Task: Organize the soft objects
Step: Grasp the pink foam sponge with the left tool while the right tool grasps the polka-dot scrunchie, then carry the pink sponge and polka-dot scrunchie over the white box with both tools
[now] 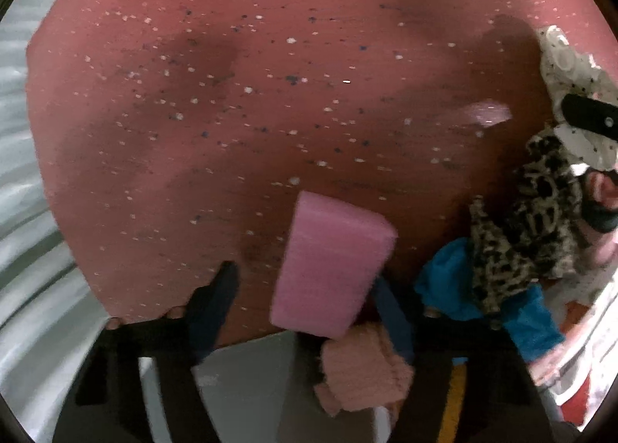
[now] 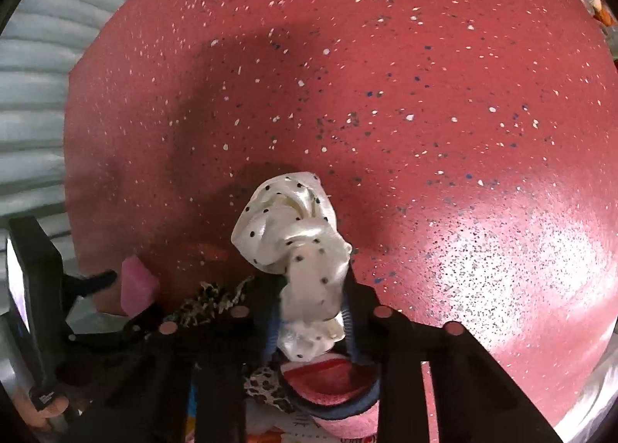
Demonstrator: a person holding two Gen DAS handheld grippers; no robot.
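Your left gripper [image 1: 305, 284] hangs over the speckled red mat [image 1: 270, 95], jaws wide; the pink foam block [image 1: 334, 265] sits between them against the right finger, its far end tilted up. Your right gripper [image 2: 313, 288] clamps the cream polka-dot scrunchie [image 2: 297, 234] above the mat. A leopard-print scrunchie [image 1: 529, 226] and blue cloth [image 1: 533, 319] lie beside the foam block, a pink knit piece [image 1: 363, 369] just below it.
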